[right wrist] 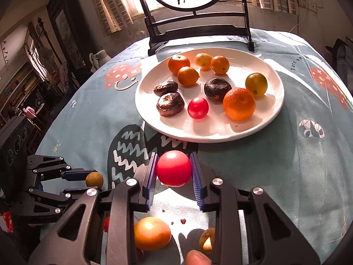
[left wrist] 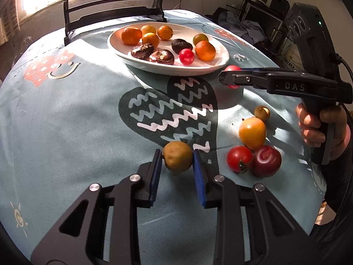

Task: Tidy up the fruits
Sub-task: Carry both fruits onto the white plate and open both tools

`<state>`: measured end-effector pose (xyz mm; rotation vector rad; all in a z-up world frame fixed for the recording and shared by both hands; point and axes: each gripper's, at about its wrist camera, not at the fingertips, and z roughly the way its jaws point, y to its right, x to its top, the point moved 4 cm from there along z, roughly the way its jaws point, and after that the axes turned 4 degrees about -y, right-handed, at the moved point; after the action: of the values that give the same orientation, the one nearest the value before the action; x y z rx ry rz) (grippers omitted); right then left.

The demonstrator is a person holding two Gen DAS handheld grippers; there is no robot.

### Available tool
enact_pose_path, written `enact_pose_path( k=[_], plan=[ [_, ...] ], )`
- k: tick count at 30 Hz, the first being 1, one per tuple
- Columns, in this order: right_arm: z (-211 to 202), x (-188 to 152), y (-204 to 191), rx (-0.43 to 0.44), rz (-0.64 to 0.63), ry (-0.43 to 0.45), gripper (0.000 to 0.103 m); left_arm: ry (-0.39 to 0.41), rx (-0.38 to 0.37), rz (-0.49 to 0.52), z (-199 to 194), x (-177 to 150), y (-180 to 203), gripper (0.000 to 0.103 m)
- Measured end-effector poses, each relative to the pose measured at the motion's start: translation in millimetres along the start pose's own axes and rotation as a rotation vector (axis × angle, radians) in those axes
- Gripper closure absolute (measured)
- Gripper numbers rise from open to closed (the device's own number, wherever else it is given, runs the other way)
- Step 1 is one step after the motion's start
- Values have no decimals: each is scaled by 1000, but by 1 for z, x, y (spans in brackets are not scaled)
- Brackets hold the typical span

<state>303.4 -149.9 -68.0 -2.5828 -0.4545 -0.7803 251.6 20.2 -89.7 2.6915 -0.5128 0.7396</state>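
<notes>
With both grippers closed on fruit, we see the right gripper (right wrist: pixel 174 167), clamping a red tomato (right wrist: pixel 174 168), nearer the white plate (right wrist: pixel 273 112) straight ahead than the left gripper (left wrist: pixel 177 161), which grips a brownish-yellow fruit (left wrist: pixel 177 156) farther back.

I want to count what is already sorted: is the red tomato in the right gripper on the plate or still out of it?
Out. The right gripper holds the red tomato short of the plate's near rim, above the tablecloth.
</notes>
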Motion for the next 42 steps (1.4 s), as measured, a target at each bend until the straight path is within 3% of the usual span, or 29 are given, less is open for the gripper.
enact_pose_path(
  k=[4,9,15,22,25,29,31,32,33,38,42],
  plan=[
    [-10,5,6,19,33,46,73,93,21,-80,-11,13,-5,74],
    [-8,6,7,28,35,33,73,148,55,-103,-12,27,8,74],
    [-13,14,17,50,83,109,73,211,127,-166,-8,78,5,74],
    [-1,48,36,5,125,156,73,204,188,-243,30,141,-12,74],
    [8,63,37,-40,90,164,73,191,195,-253,41,157,-15,74],
    [19,76,39,-36,86,163,73,172,204,-280,51,169,-23,74],
    [21,79,39,-41,77,158,68,169,224,-285,52,169,-27,54],
    [21,80,40,-49,76,160,52,182,263,-298,47,167,-29,29],
    [18,79,41,-70,84,173,41,213,298,-315,40,165,-32,20],
    [-1,75,37,-83,74,214,41,261,253,-339,14,161,-31,16],
    [-19,68,28,-88,50,242,41,273,284,-300,2,146,-18,13]
  ],
)
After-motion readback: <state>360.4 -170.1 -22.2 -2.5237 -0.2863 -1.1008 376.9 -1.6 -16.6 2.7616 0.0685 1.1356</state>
